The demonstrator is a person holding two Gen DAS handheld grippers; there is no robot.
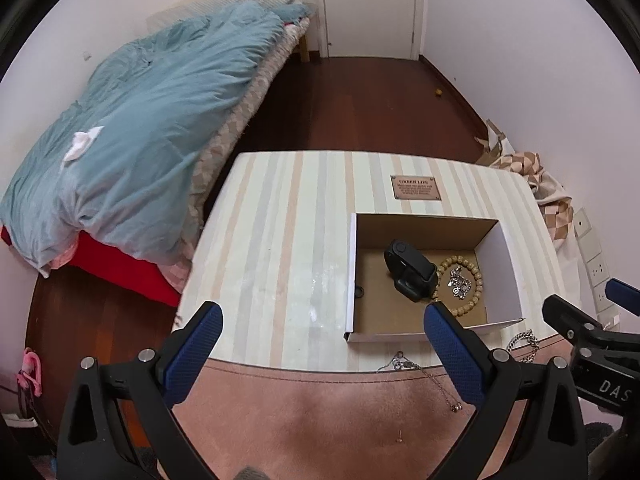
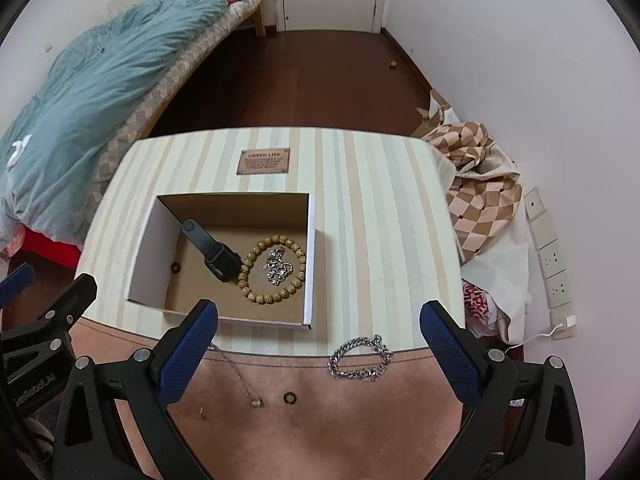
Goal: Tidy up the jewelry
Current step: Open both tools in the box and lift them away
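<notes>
An open cardboard box (image 2: 152, 236) (image 1: 504, 264) sits on the striped table. Inside lie a black watch (image 2: 210, 250) (image 1: 410, 270), a wooden bead bracelet (image 2: 296, 276) (image 1: 478, 280), a small silver chain piece (image 2: 278, 266) (image 1: 460, 284) and a black ring (image 2: 175, 267). In front of the box lie a silver chain bracelet (image 2: 360, 360) (image 1: 522, 340), a thin necklace (image 2: 240, 378) (image 1: 424, 376) and a black ring (image 2: 289, 397). My right gripper (image 2: 318, 336) is open and empty above them. My left gripper (image 1: 322, 340) is open and empty left of the box front.
A pink mat (image 2: 320, 420) covers the table's near edge. A brown plaque (image 2: 262, 161) lies behind the box. A bed with a blue duvet (image 1: 140, 120) stands left. Checked cloth (image 2: 480, 192) and wall sockets (image 2: 554, 260) are on the right.
</notes>
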